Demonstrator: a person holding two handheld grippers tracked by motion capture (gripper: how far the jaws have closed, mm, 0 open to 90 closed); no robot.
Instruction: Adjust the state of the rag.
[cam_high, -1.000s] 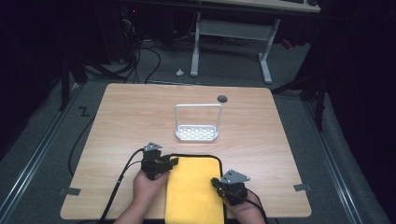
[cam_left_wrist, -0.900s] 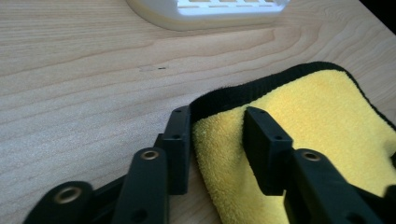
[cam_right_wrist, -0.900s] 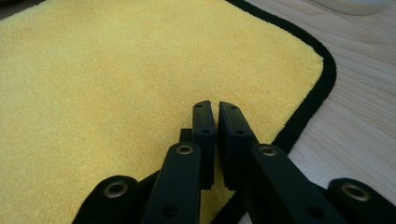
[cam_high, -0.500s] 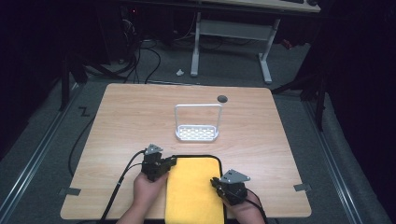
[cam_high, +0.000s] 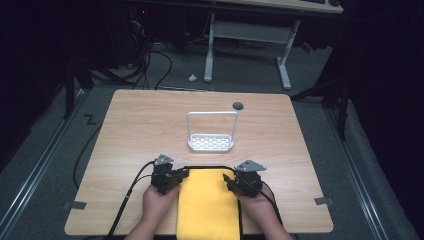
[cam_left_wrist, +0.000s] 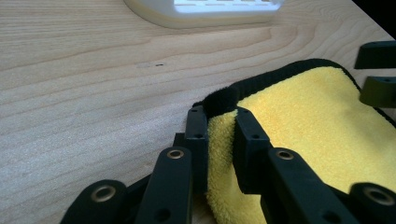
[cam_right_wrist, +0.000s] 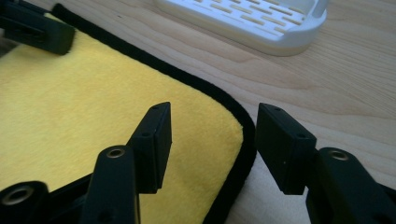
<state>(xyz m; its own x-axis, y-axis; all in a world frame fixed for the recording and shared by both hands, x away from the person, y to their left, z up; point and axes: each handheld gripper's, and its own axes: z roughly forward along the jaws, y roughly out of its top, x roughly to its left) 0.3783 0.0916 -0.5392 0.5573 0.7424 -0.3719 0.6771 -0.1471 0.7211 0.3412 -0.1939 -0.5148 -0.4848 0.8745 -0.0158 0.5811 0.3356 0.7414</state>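
A yellow cloth (cam_high: 207, 205) with black trim lies flat at the table's near edge between the two hands. My left gripper (cam_high: 181, 176) is at its far left corner. Its jaws have just closed and now pinch a raised fold of the yellow cloth (cam_left_wrist: 303, 121) and its black hem between the left gripper (cam_left_wrist: 219, 116) pads. My right gripper (cam_high: 229, 181) is at the far right corner. Its jaws have just opened, and the right gripper (cam_right_wrist: 212, 126) stands wide over the cloth (cam_right_wrist: 70, 107) edge, one jaw above the yellow, the other above bare wood, neither pressing.
A white slotted rack (cam_high: 211, 142) with a tall wire handle stands mid-table, just beyond the cloth. A small dark round hole (cam_high: 238, 105) sits near the table's far edge. Cables trail from both grippers toward the person. Dark floor and a desk frame lie beyond.
The right gripper has moved a little away from the person, toward the cloth's far right corner. The left hand has stayed put at the far left corner.
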